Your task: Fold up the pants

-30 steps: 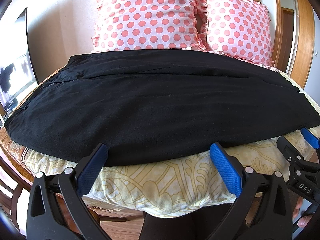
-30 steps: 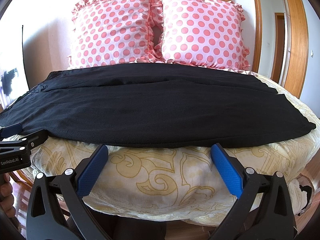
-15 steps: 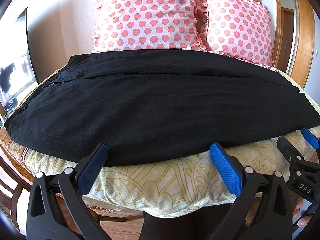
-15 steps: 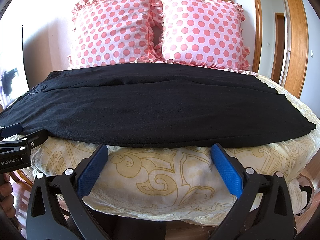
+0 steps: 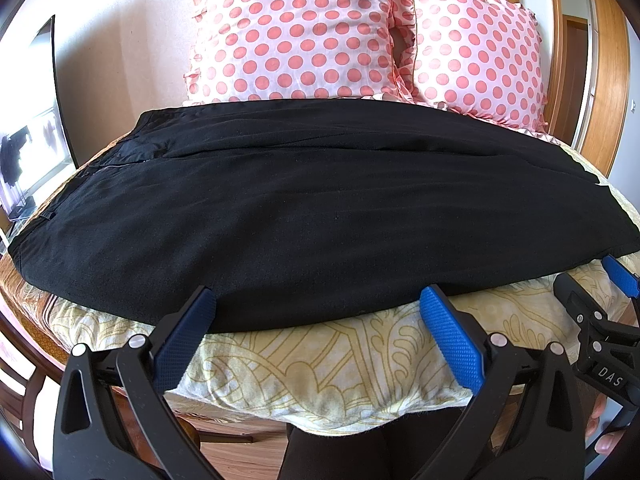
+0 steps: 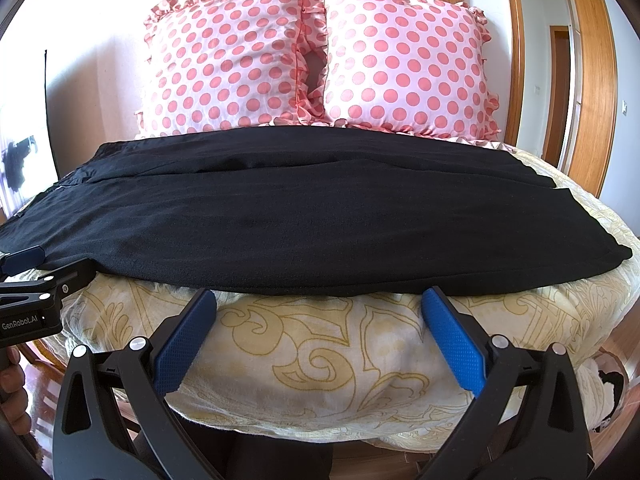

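At bed point(image 6: 320, 360) edge: left gripper point(image 5: 320, 320) and right gripper point(image 6: 320, 316) both spread wide, empty, just short of black pants point(image 5: 320, 208).

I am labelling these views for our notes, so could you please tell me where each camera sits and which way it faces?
Left wrist: on the left gripper at the bed's near edge, facing the black pants and pillows; its open fingers and the right gripper show.
Right wrist: on the right gripper, further right, facing likewise; its open fingers and the left gripper show.
Shared: pants, pillows, patterned bedcover.
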`<state>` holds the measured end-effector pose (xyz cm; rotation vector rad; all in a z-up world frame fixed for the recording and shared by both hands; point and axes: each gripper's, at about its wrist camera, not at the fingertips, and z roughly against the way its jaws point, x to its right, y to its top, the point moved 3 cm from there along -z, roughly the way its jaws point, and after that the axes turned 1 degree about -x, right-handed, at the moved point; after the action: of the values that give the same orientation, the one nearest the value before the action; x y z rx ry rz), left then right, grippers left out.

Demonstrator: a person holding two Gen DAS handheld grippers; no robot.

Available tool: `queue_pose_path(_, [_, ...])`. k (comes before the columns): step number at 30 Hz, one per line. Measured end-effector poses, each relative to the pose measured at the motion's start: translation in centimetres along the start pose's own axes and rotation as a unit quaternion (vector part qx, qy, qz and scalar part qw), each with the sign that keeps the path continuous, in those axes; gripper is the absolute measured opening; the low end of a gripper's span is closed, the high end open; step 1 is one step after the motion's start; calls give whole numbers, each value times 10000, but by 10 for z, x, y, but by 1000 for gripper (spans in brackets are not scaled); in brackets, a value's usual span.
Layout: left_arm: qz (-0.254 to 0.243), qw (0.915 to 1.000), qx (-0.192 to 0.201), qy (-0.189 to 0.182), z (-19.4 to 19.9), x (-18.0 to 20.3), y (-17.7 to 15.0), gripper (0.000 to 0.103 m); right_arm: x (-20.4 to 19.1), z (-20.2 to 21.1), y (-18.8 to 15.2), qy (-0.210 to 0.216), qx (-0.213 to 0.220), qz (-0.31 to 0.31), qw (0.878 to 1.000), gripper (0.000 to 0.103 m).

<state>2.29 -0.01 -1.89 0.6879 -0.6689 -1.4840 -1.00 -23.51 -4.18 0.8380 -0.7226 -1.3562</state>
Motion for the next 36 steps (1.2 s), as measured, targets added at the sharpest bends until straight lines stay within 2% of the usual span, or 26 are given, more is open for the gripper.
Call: queue_pose_path(36, [12,10000,5,13,0,0,0,101,-2,-2,0,24,-14,28,10000,102])
